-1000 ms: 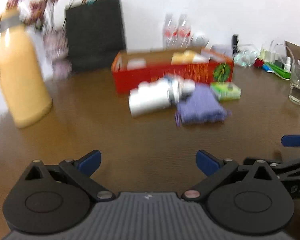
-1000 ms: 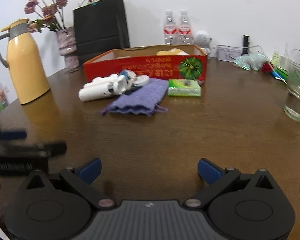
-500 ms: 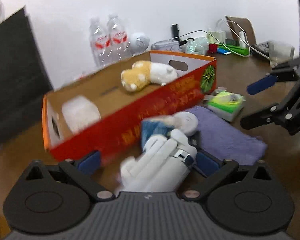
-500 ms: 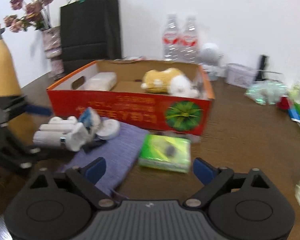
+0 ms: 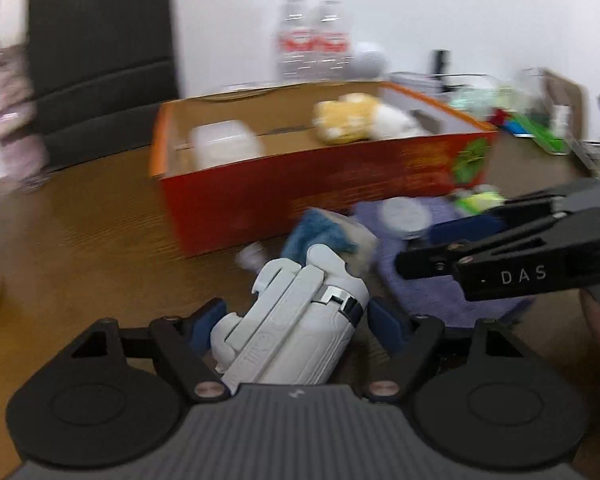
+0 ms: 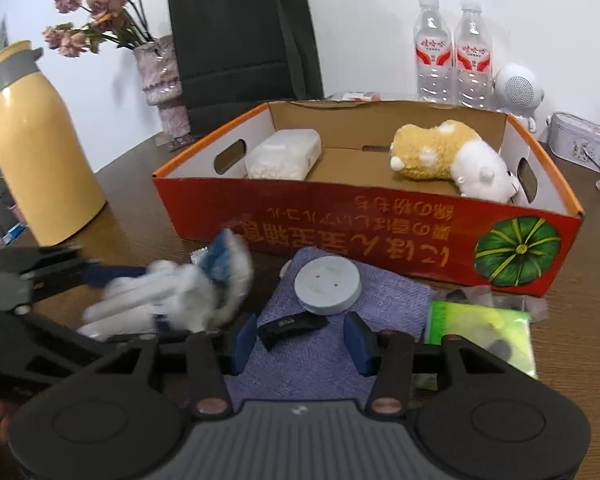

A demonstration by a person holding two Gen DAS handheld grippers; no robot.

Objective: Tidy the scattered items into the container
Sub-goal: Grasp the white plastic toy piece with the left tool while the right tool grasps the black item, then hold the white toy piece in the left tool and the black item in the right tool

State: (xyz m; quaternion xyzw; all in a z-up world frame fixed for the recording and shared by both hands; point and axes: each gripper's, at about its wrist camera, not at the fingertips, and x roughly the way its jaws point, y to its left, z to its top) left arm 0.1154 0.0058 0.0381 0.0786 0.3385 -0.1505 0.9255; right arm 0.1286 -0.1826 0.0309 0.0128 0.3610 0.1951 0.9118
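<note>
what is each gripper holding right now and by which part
Nothing is firmly held yet. The left gripper is closing around the white folded device, the right gripper around the small black object.

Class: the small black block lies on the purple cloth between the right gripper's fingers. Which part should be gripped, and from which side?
Grip the black block across its short sides, coming down from above and the near side. It lies flat on the cloth, just short of the grey disc; the right gripper, its jaws closing, already straddles it.
</note>
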